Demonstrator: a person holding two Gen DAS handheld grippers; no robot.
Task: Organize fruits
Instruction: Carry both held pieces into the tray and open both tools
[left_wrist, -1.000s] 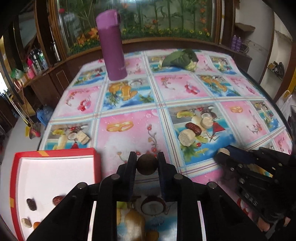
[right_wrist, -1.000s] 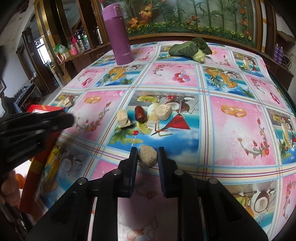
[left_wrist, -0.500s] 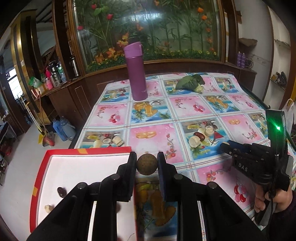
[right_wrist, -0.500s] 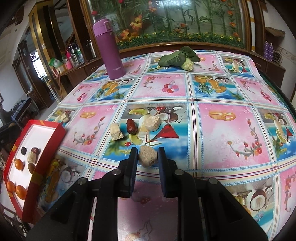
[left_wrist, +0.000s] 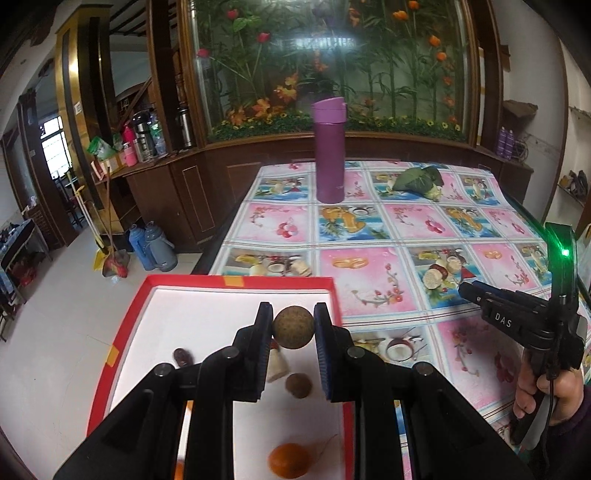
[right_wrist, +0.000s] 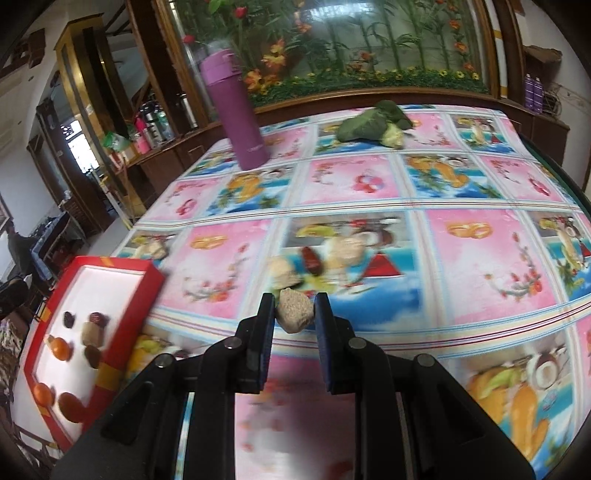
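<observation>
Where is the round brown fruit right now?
In the left wrist view, the round brown fruit sits clamped in the left gripper, held above the red tray at the table's left edge.

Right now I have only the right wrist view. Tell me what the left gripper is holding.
Observer: The left gripper is shut on a round brown fruit.
Operator: Say where it is relative to the tray.
Observer: It is over the white floor of the red tray, toward the far right corner.
Operator: My right gripper holds the beige chunk. Report what lies under the left one.
Observer: A smaller brown fruit and a pale piece lie on the tray floor, just below the held fruit in the picture.
</observation>
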